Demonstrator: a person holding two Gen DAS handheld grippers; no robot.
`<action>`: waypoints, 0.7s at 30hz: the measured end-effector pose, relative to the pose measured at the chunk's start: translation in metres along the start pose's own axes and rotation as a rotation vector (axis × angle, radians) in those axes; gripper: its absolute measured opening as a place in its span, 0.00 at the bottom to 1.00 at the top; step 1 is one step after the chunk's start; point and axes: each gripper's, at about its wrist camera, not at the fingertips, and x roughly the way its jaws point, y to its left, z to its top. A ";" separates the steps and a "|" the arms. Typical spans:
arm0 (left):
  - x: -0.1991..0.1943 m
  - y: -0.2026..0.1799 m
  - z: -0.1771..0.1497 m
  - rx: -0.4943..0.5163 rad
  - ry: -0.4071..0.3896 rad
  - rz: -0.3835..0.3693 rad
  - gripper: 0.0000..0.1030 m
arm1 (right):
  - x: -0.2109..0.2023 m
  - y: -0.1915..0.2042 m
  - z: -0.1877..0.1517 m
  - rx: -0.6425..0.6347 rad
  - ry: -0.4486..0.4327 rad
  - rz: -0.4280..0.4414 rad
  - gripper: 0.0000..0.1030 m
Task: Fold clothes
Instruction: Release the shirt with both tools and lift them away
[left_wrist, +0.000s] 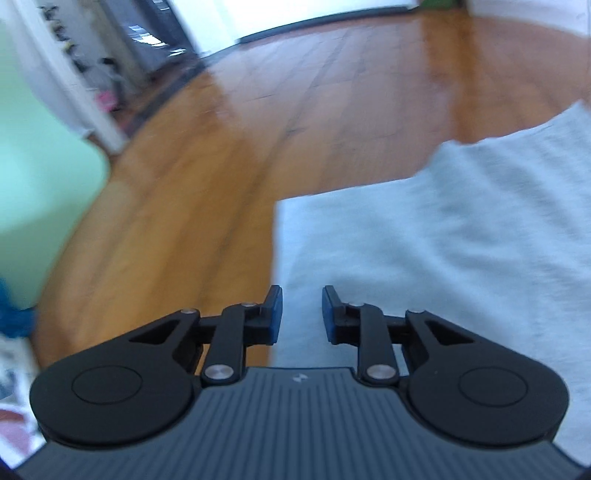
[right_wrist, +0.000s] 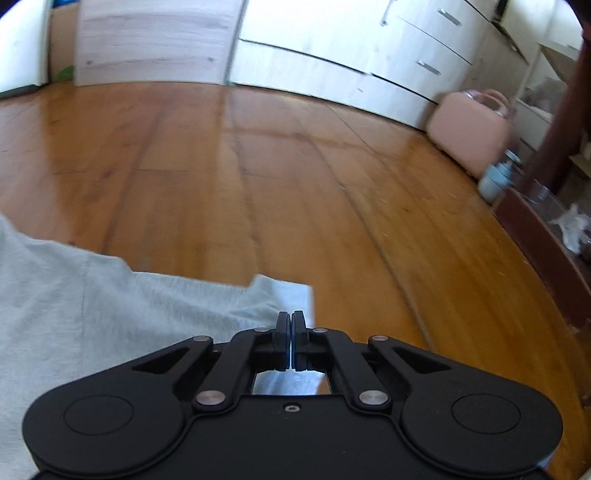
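A light grey garment (left_wrist: 424, 240) lies flat on the wooden floor (left_wrist: 221, 184). In the left wrist view my left gripper (left_wrist: 302, 310) hovers open over the garment's near left corner, with nothing between its blue-padded fingers. In the right wrist view the grey garment (right_wrist: 92, 314) fills the lower left, and its right corner (right_wrist: 291, 295) rises with small creases to the fingertips of my right gripper (right_wrist: 291, 321). That gripper's jaws are pressed together, apparently pinching the corner's edge. Both views are motion-blurred.
A pale green surface (left_wrist: 40, 177) and a blue item (left_wrist: 14, 314) sit at the left. White drawers (right_wrist: 351, 55) line the far wall. At the right are a pink case (right_wrist: 469, 129), a small blue bottle (right_wrist: 496, 177) and a dark wooden furniture leg (right_wrist: 554, 122).
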 end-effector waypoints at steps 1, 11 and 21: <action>-0.005 0.007 -0.001 -0.037 0.025 -0.018 0.38 | 0.000 -0.003 0.002 -0.008 0.000 -0.037 0.06; -0.076 0.052 -0.055 -0.214 0.118 -0.283 0.62 | -0.088 -0.037 -0.045 0.085 0.037 0.396 0.54; -0.121 0.051 -0.151 -0.196 0.136 -0.468 0.64 | -0.148 -0.037 -0.143 0.083 0.102 0.632 0.54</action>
